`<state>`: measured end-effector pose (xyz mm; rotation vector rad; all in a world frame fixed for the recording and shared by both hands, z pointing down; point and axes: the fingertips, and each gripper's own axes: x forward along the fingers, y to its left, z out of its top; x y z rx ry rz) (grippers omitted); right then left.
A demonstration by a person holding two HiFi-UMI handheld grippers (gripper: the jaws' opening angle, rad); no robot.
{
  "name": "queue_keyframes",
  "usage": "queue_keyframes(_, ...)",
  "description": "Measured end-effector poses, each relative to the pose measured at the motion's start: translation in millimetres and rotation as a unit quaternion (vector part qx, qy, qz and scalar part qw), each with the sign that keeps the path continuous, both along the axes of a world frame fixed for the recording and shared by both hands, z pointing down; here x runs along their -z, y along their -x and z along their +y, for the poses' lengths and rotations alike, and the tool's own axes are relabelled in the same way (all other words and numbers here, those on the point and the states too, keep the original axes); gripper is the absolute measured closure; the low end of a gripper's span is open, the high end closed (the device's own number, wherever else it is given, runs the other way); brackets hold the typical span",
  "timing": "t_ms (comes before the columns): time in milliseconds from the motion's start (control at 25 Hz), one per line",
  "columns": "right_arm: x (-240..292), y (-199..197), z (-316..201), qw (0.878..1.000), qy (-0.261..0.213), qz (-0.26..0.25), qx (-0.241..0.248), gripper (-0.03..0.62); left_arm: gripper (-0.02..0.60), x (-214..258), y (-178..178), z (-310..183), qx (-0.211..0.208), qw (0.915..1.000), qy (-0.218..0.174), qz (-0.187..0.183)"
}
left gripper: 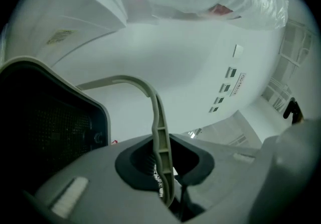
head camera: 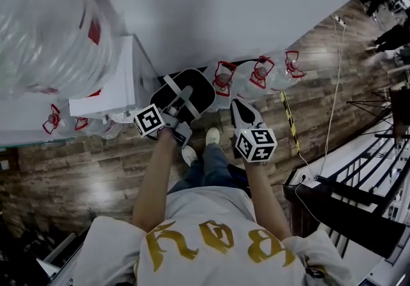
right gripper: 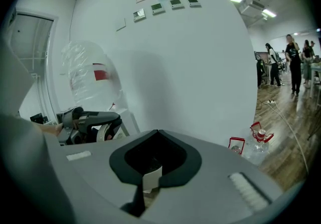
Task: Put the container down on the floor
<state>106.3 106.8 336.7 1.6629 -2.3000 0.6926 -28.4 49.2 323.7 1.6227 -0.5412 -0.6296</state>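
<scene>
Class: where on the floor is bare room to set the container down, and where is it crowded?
Free: the floor left of the shoes, in front of the dispenser; also the strip between bottles and railing, though a cable crosses it. Crowded: the wall's foot, lined with bottles.

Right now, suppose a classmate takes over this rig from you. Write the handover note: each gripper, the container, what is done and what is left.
Left gripper: shut on the grey handle of the container.
Right gripper: shut, empty, beside the left one.
Container: black, hanging off the wood floor, close to the white wall and the water bottles.
Done: container gripped by its handle.
Left: lower it onto the floor, then open the left jaws.
</scene>
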Motion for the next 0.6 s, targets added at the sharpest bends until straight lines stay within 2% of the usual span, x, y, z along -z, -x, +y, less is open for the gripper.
queue_keyframes(480, -26, 21, -40, 0.999, 0.023, -0.015, 0.018, 0.571, 0.537, -36, 3, -17, -0.015, 0.9983, 0.019, -0.053)
queue_keyframes(600, -32, 28, -50, 0.999, 0.027, -0.013, 0.027, 0.571, 0.537, -41, 4, -21, -0.015, 0.9987, 0.032, -0.037)
